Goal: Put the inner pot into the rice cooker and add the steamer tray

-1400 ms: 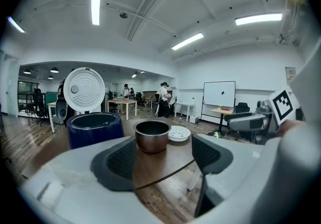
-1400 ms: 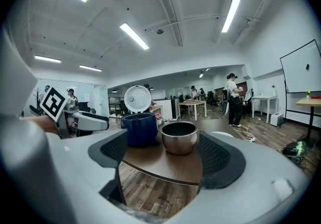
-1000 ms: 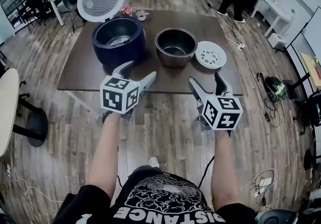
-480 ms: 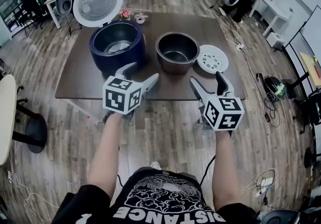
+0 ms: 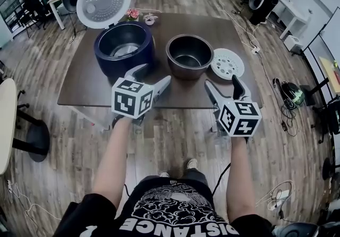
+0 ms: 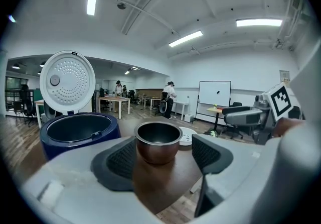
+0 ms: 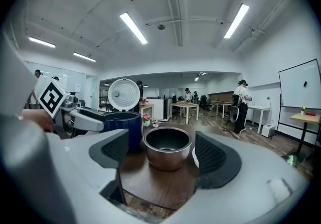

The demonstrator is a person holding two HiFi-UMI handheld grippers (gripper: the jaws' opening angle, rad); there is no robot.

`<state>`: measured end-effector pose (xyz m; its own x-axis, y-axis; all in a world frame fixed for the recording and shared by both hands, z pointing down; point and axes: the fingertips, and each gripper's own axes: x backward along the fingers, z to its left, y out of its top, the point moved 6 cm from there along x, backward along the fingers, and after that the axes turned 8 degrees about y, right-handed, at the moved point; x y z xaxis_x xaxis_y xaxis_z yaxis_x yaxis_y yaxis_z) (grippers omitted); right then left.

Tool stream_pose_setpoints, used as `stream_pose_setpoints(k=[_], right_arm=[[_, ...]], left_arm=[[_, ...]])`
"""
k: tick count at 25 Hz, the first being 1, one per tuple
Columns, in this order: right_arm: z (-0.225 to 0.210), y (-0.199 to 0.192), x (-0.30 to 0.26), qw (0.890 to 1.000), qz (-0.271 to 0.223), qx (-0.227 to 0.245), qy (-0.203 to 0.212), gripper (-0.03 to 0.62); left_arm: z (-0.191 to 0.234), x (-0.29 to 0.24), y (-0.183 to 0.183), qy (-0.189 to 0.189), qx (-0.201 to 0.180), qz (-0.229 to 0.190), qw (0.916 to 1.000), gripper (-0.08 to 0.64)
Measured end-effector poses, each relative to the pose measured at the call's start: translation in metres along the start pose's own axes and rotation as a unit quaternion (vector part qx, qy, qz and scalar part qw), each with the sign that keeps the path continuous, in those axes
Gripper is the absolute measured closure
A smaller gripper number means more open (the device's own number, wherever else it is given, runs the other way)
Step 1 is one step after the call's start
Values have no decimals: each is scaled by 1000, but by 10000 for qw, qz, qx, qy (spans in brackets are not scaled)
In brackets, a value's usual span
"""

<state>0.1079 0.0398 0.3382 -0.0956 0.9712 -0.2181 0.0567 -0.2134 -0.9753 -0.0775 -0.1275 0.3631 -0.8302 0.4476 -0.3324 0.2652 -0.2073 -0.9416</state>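
The left tongs (image 5: 153, 74) and right tongs (image 5: 221, 82) hover over the near edge of the dark brown counter (image 5: 85, 82), jaws spread wide and empty. Beyond them, the round metal inner pot (image 5: 187, 55) stands on the counter between the open dark blue rice cooker (image 5: 125, 44) and the flat white perforated steamer tray (image 5: 227, 64).

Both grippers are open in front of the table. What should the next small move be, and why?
Probably move both grippers forward to the inner pot, one on each side of its rim. The left gripper and right gripper are open, empty and short of the pot. Each gripper view frames it between the jaws. It stands beside the open rice cooker.
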Motion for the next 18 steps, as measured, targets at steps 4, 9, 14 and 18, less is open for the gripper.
stream_pose_setpoints(k=[4, 9, 14, 18], right_arm=[[-8, -5, -11, 10000, 15, -9, 47, 175], [-31, -14, -29, 9999, 28, -87, 145, 176], [-64, -11, -58, 9994, 120, -119, 313, 184], [-88, -9, -84, 9977, 255, -184, 595, 188]], left_arm=[[1, -10, 0, 54, -24, -17, 10000, 199], [0, -33, -2, 164, -26, 34, 9999, 199], [2, -68, 6, 324, 58, 96, 9994, 199], [0, -92, 9, 506, 186, 204, 9983, 199]])
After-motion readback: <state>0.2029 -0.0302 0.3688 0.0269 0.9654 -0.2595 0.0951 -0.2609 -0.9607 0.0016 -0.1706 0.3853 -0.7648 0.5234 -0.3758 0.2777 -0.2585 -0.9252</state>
